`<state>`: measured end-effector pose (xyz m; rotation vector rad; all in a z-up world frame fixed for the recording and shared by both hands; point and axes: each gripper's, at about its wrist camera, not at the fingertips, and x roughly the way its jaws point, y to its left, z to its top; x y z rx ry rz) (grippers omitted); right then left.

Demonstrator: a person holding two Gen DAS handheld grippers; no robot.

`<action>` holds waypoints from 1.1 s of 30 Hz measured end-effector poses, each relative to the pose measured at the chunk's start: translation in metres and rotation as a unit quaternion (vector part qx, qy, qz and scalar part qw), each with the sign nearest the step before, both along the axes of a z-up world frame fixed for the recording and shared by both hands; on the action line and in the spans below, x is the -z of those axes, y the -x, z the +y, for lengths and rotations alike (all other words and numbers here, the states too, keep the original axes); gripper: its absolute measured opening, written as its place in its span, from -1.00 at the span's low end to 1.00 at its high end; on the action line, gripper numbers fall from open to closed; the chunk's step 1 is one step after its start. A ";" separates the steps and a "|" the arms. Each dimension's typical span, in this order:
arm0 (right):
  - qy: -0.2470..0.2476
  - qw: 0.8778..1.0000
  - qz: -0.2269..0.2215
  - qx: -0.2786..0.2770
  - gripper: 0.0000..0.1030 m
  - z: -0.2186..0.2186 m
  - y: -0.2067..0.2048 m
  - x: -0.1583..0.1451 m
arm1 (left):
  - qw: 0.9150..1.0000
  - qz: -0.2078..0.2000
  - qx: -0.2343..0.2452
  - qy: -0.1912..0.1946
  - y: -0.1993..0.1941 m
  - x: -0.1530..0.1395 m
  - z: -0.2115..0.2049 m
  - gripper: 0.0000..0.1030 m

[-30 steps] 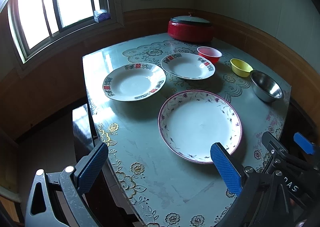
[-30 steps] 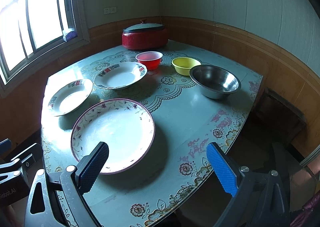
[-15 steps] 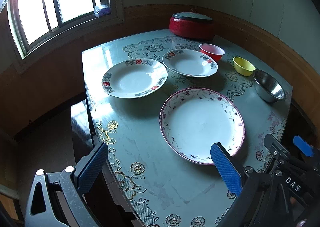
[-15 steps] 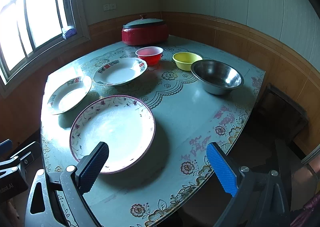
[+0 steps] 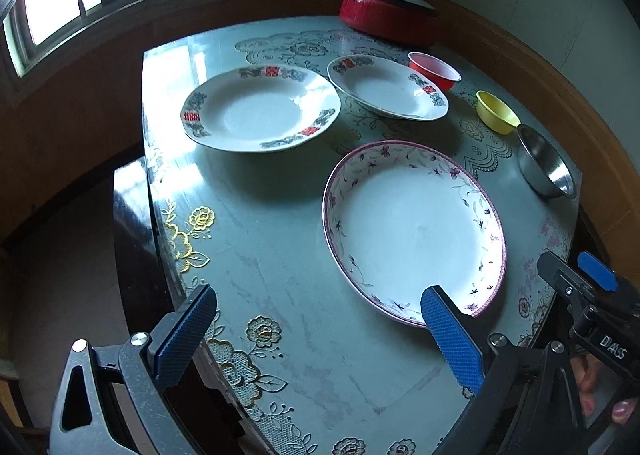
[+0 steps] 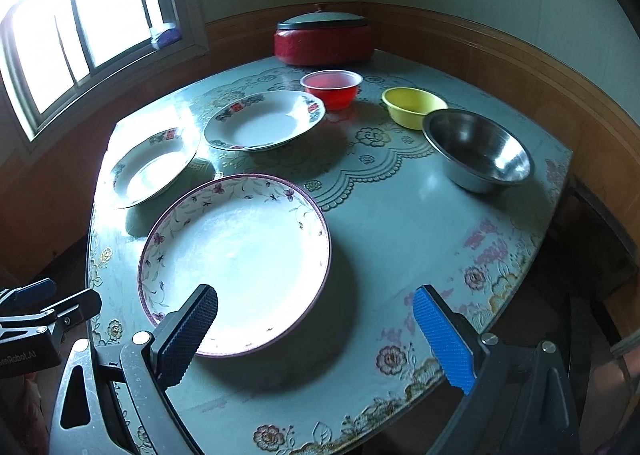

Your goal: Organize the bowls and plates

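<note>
A large pink-rimmed floral plate (image 5: pixel 414 229) (image 6: pixel 236 259) lies near the front of the table. Behind it sit two white plates with red and grey rim patterns, one to the left (image 5: pixel 260 111) (image 6: pixel 154 167) and one further back (image 5: pixel 386 87) (image 6: pixel 264 119). A red bowl (image 5: pixel 434 69) (image 6: pixel 331 87), a yellow bowl (image 5: pixel 496 111) (image 6: pixel 414 106) and a steel bowl (image 5: pixel 546 167) (image 6: pixel 478 151) stand along the right. My left gripper (image 5: pixel 316 331) hovers open over the front left edge. My right gripper (image 6: pixel 316 331) hovers open above the floral plate's near rim. Both hold nothing.
A red lidded pot (image 5: pixel 390 15) (image 6: pixel 324 37) stands at the table's back by the wall. The table (image 5: pixel 280 255) (image 6: pixel 400 223) has a green floral cover. A dark bench (image 5: pixel 132 223) sits along its left side. A window (image 6: pixel 72 35) lights the left.
Both grippers have drifted slightly closer to the table and tilted down a little; the dishes appear larger. Nothing on the table has moved, and both stay open.
</note>
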<state>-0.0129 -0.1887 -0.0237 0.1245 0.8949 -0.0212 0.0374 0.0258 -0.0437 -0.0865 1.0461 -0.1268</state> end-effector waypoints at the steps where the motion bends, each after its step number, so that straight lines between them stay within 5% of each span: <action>1: 0.005 1.000 0.002 -0.006 0.94 0.000 -0.004 0.001 | 1.000 0.006 -0.001 0.009 -0.002 0.003 0.002 0.99; 10: 0.025 0.999 0.030 -0.038 0.88 -0.007 -0.043 0.019 | 0.994 0.058 -0.032 0.086 -0.026 0.025 0.017 0.99; 15: 0.004 0.997 0.040 -0.065 0.69 -0.010 -0.064 0.030 | 0.997 0.061 -0.031 0.041 -0.039 0.034 0.015 0.99; 19: -0.017 0.995 0.065 -0.075 0.40 -0.014 -0.086 0.044 | 0.995 0.061 -0.043 0.065 -0.047 0.038 0.020 0.90; 21: -0.023 0.994 0.075 -0.078 0.33 -0.016 -0.096 0.051 | 0.995 0.065 -0.044 0.063 -0.052 0.042 0.020 0.70; 33: -0.037 0.987 0.108 -0.116 -0.34 -0.009 -0.125 0.079 | 0.998 0.050 -0.029 0.036 -0.066 0.051 0.006 0.58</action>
